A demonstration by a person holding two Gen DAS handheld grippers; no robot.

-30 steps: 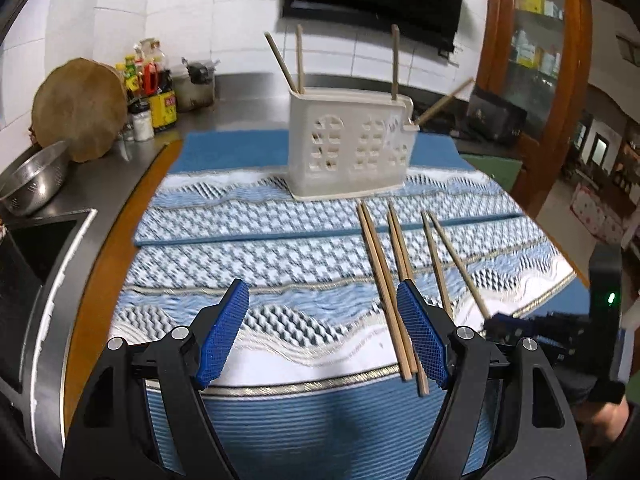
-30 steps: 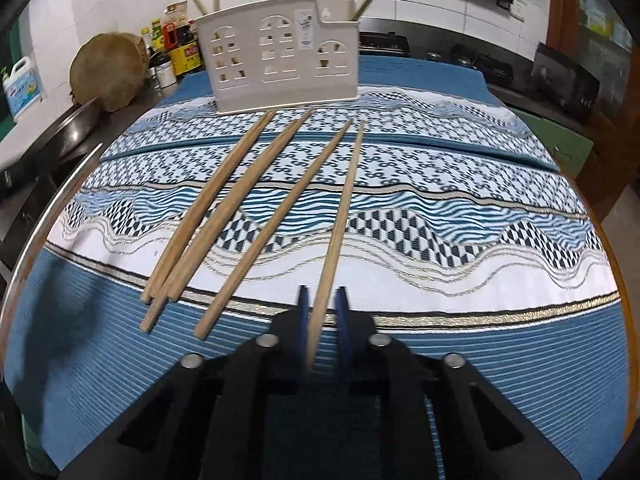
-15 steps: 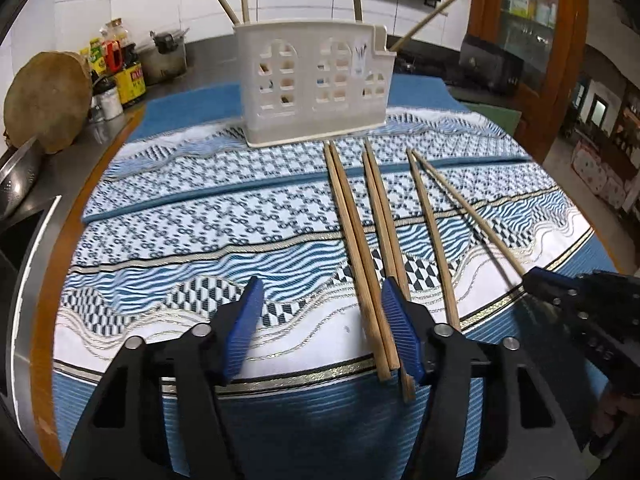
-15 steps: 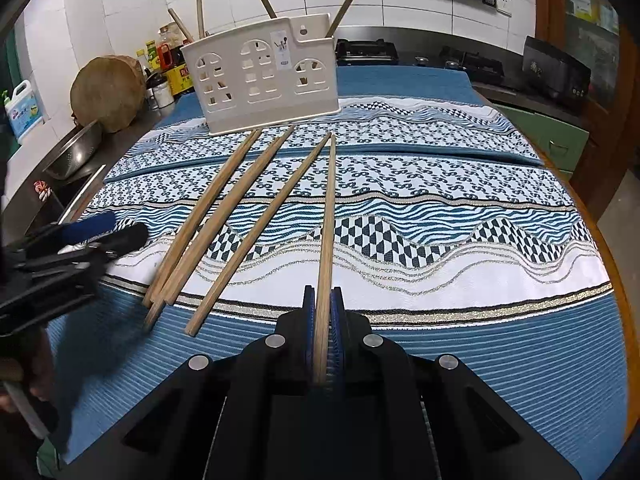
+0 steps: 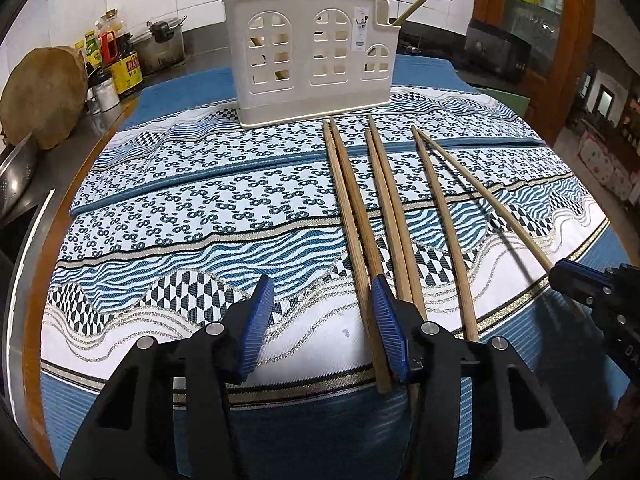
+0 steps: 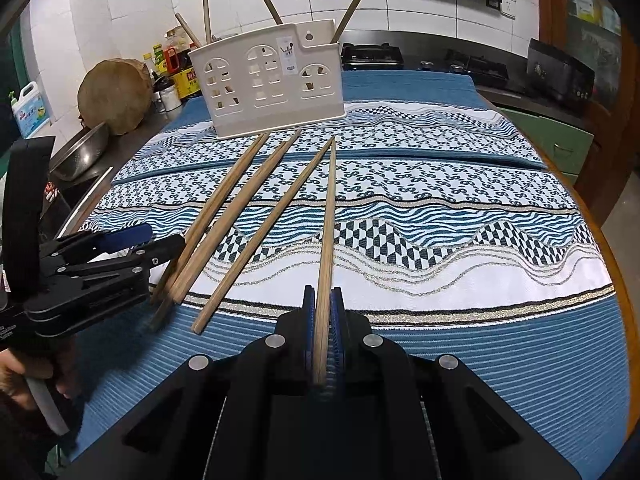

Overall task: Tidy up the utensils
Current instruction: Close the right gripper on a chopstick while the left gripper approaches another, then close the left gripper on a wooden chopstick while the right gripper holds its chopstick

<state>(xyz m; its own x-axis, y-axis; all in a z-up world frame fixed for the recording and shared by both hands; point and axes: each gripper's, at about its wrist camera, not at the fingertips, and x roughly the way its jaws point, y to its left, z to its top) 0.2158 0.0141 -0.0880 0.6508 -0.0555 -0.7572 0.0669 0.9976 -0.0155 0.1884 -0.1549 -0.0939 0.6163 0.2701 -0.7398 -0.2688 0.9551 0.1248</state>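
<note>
We see right gripper (image 6: 322, 344) clamped on near end of one chopstick (image 6: 327, 216), lower centre of right view. Left gripper (image 5: 320, 320), lower centre of left view, jaws closing, only cloth between pads. Loose chopsticks (image 5: 352, 216) lie mid-frame on patterned cloth (image 5: 200, 208). White holder (image 5: 310, 56) upper centre.

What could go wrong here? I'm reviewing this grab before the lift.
1. The left hand-held gripper is closing beside tightly paired chopsticks; it may pinch two or knock the neighbours.
2. The right hand-held gripper clamps its chopstick at the very end, so the chopstick may pivot and miss the utensil holder.
</note>
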